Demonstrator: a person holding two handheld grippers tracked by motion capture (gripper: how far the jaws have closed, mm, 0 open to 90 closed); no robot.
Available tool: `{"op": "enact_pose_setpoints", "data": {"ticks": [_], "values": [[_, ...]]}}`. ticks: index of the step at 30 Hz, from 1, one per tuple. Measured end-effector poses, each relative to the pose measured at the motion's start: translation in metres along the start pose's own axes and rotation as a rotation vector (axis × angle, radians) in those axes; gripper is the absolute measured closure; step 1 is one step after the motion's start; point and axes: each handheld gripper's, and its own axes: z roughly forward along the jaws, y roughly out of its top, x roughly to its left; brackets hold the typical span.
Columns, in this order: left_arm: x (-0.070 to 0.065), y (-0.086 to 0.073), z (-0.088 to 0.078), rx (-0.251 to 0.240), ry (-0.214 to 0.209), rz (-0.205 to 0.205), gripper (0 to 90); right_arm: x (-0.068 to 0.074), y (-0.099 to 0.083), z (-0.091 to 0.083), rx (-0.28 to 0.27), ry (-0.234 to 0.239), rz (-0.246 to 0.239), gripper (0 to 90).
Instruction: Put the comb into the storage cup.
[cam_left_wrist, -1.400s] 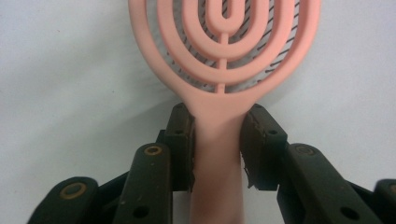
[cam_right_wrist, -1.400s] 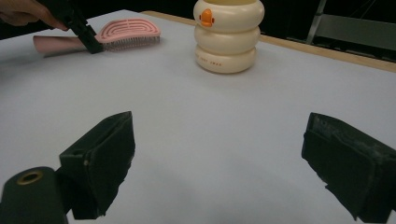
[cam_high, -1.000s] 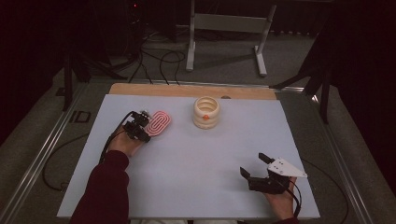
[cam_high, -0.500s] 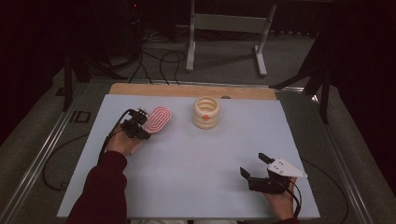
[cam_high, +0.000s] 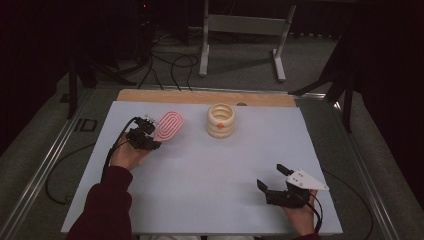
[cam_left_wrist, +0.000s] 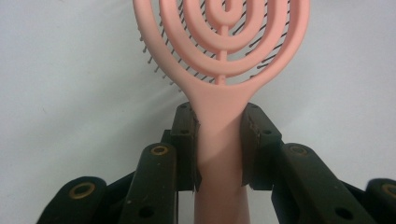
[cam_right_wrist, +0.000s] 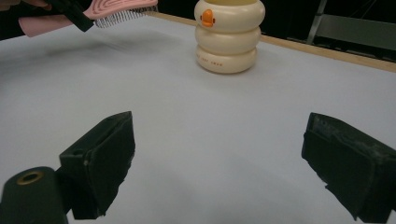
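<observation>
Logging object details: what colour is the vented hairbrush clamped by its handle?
Pale pink vented plastic hairbrush with dark bristles; clearest in the left gripper view.

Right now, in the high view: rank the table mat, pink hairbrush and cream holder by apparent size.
1. Table mat, by far the largest.
2. Pink hairbrush and cream holder: look about alike; the left gripper hides the brush handle, so no firm order.

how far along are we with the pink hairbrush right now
Done: the left claw is shut on the pink hairbrush at its handle, and in the right gripper view the brush hangs above the table, bristles down. In hand: carrying it, apparently. Left: setting it down somewhere, perhaps by the cream ringed container, though the target isn't clear. The right claw waits open, holding nothing.
</observation>
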Motion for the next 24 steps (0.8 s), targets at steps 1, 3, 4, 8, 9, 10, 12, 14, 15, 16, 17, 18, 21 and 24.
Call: {"op": "enact_pose_setpoints", "data": {"ticks": [1, 3, 4, 8, 9, 10, 12, 14, 15, 16, 17, 18, 21, 24], "values": [[-0.001, -0.001, -0.002, -0.007, 0.001, 0.000, 70.2, 0.000, 0.000, 0.000, 0.001, -0.001, -0.001, 9.9], [-0.001, -0.002, -0.004, -0.022, 0.001, 0.001, 70.1, 0.000, 0.000, 0.000, 0.000, -0.001, 0.000, 9.8], [-0.001, -0.003, -0.006, -0.034, -0.001, -0.002, 70.2, 0.000, 0.000, 0.000, -0.001, -0.001, 0.000, 9.8], [-0.003, -0.007, -0.011, -0.067, -0.008, -0.011, 70.1, 0.000, 0.000, 0.000, 0.001, 0.000, 0.002, 9.8], [-0.004, -0.008, -0.012, -0.078, -0.010, -0.014, 70.1, 0.000, 0.000, 0.000, 0.002, 0.000, 0.002, 9.9], [-0.005, -0.009, -0.013, -0.083, -0.012, -0.014, 70.1, 0.000, 0.000, 0.000, 0.002, 0.000, 0.001, 9.9], [-0.005, -0.010, -0.014, -0.092, -0.012, -0.015, 70.1, 0.000, 0.000, 0.000, 0.002, 0.001, 0.001, 9.8], [-0.007, -0.013, -0.016, -0.117, -0.015, -0.026, 70.1, 0.000, -0.001, 0.000, 0.002, 0.000, 0.001, 9.8], [-0.006, -0.015, -0.016, -0.127, -0.020, -0.029, 70.1, 0.000, -0.001, 0.001, 0.002, 0.000, -0.001, 9.9], [-0.007, -0.016, -0.017, -0.134, -0.023, -0.035, 70.1, 0.000, -0.001, 0.001, 0.002, 0.000, -0.001, 9.9], [-0.007, -0.019, -0.018, -0.147, -0.021, -0.039, 70.1, 0.000, -0.001, 0.001, 0.002, 0.001, 0.000, 9.9], [-0.008, -0.020, -0.018, -0.151, -0.021, -0.039, 70.2, 0.000, -0.001, 0.001, 0.003, 0.001, 0.001, 9.8], [-0.009, -0.024, -0.019, -0.166, -0.019, -0.040, 70.2, 0.000, -0.001, 0.001, 0.002, 0.005, 0.001, 9.9], [-0.010, -0.026, -0.020, -0.178, -0.016, -0.045, 70.1, 0.000, -0.001, 0.001, 0.003, 0.005, 0.001, 9.8]]}}
